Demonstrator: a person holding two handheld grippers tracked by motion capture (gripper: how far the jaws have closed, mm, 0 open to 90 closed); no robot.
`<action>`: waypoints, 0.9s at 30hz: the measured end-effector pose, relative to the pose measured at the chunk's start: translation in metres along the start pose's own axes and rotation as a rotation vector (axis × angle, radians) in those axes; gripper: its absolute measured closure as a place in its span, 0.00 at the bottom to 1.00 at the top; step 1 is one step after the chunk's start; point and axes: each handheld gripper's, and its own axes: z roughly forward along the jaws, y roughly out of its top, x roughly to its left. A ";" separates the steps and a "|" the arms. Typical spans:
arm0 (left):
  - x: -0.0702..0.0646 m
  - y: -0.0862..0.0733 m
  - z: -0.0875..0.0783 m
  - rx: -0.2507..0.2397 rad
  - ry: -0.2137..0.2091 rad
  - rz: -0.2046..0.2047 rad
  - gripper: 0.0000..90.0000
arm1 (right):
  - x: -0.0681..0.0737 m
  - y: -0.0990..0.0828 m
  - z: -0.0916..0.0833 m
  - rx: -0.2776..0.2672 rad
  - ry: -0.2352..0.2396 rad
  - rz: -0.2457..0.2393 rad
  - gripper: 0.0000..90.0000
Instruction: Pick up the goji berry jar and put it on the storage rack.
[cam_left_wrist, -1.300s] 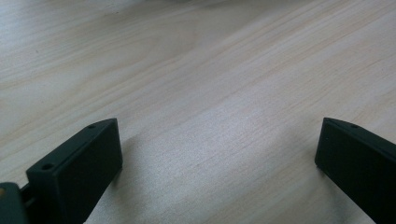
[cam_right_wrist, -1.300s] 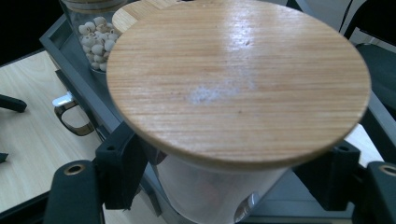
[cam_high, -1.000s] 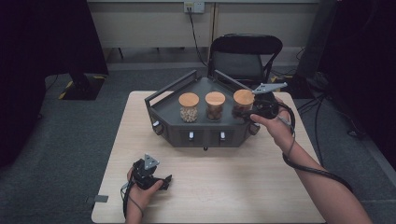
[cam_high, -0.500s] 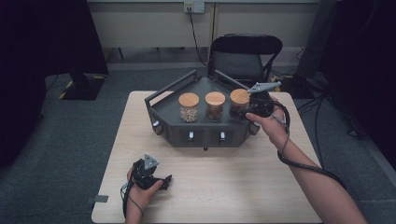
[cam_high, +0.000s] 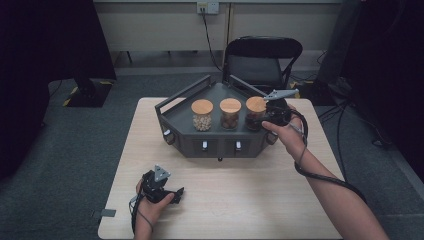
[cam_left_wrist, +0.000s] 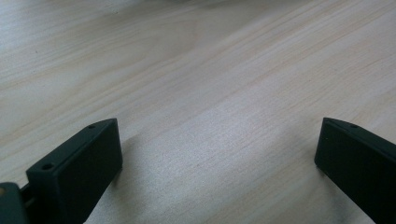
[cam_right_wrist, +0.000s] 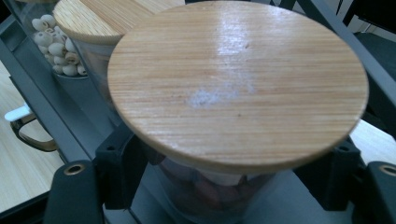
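Right jar has shifted slightly left across the tray since the earlier frames, and the right gripper went with it; left gripper has not moved.

Near edge of desk: left gripper rests in the person's hand on bare wood, well apart from the tray. Its jaws are released, spread wide over the desk with nothing between them in the left gripper view.

Farther back: dark tray sits mid-desk with 3 wood-lidded jars in a row. Left jar holds pale beans, middle jar holds brownish contents. Right jar sits at the tray's right end, upright, dark reddish contents.

Right gripper jaws are clenched on the right jar's glass body just under the lid, 1 jaw each side, seen in the right gripper view. Hand comes in from the tray's right side.

Behind the desk: black chair, wall outlet.
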 end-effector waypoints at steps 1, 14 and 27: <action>0.000 0.000 0.000 0.000 0.000 0.000 0.00 | 0.000 -0.001 0.001 0.000 0.000 0.001 0.28; 0.000 0.000 0.000 0.000 0.000 0.000 0.00 | -0.003 -0.003 0.007 0.010 -0.005 0.013 0.28; 0.000 0.000 0.000 0.000 0.000 0.000 0.00 | -0.003 -0.005 0.009 0.006 -0.011 0.012 0.28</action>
